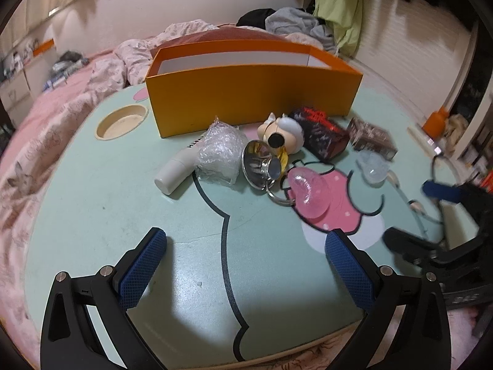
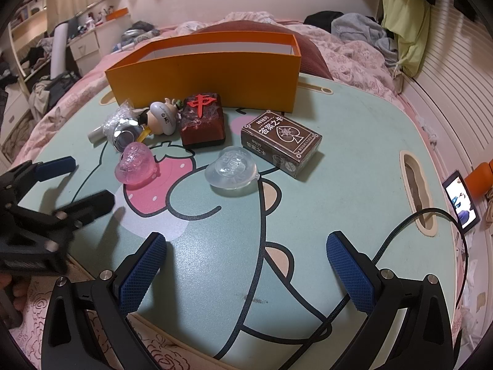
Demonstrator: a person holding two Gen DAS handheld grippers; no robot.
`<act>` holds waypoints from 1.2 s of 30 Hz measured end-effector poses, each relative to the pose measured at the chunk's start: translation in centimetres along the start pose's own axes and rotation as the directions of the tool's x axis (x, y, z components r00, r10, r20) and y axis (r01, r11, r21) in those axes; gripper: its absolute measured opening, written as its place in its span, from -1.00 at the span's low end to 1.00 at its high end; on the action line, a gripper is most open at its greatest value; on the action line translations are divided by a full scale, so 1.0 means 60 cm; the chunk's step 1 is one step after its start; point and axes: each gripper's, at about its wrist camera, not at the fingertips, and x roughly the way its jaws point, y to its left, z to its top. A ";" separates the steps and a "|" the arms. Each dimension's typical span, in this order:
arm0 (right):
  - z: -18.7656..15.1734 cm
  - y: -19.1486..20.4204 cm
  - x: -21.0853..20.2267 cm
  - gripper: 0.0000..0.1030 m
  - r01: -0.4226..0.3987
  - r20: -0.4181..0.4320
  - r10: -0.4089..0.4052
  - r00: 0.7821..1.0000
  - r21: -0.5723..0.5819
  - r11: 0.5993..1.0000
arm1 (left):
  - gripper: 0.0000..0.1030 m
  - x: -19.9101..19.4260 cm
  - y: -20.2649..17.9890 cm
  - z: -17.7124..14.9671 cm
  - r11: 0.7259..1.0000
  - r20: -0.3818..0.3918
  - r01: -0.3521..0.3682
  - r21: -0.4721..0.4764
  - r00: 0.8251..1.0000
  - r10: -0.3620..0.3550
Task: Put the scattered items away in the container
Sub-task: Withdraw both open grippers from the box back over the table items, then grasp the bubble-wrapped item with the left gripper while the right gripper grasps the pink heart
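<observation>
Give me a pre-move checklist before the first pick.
1. Left tongs open, empty: ok.
2. Right tongs open, empty: ok.
3. Orange box upright, top open: ok.
4. Box contents: cannot tell, floor hidden by its front wall.
5. Clear heart and card box stand apart, free to grasp: ok.
6. Funnel, figurine and bubble wrap crowded together: not ok for a clean grasp.

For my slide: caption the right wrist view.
Open right gripper hovers over a lap table of scattered trinkets before an orange box.
</observation>
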 end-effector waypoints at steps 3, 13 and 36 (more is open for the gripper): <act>0.002 0.002 -0.003 1.00 -0.002 0.002 0.002 1.000 -0.001 1.000 | 0.97 -0.009 0.023 0.007 0.994 0.016 0.089 -0.069 0.996 -0.088; 0.002 0.001 -0.002 1.00 -0.002 0.003 0.002 1.000 -0.001 1.000 | -0.10 0.000 0.059 0.088 0.987 0.062 0.105 -0.123 0.993 -0.098; 0.006 0.004 -0.037 0.65 -0.123 0.096 0.124 0.988 -0.015 0.992 | -0.41 -0.072 0.064 0.054 0.971 0.176 0.190 -0.147 0.971 -0.163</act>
